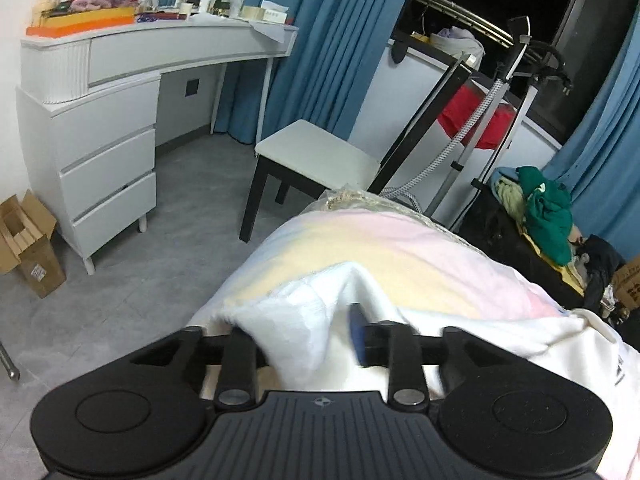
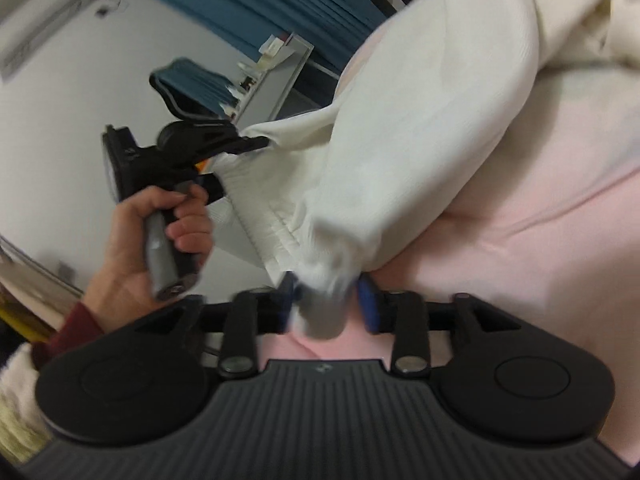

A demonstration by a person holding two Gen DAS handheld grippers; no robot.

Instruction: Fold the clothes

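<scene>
Left wrist view: left gripper (image 1: 316,336) sits over the near edge of a bed covered by a pastel rainbow blanket (image 1: 400,252), white garment (image 1: 304,312) bunched between its fingers. Only the blue-padded right finger (image 1: 356,334) shows; the other is buried in cloth, jaws part spread, so whether the pads press the fabric cannot be told here. Beyond the bed's far edge: white-seated chair (image 1: 320,152), white dressing table (image 1: 104,80) with clutter, blue curtains (image 1: 332,28), garment steamer (image 1: 492,104), clothes pile (image 1: 548,212) at right.

Right wrist view, blurred: right gripper (image 2: 328,304) has blue pads set apart, the garment's ribbed cuff (image 2: 320,312) hanging loose between them, not squeezed. This view alone shows the left gripper from outside, held by a hand (image 2: 160,232) with a dark red sleeve (image 2: 72,328), its black fingers (image 2: 240,142) at the garment's ribbed hem (image 2: 256,200); grip unclear. Garment drapes across pink bedding (image 2: 540,220).
</scene>
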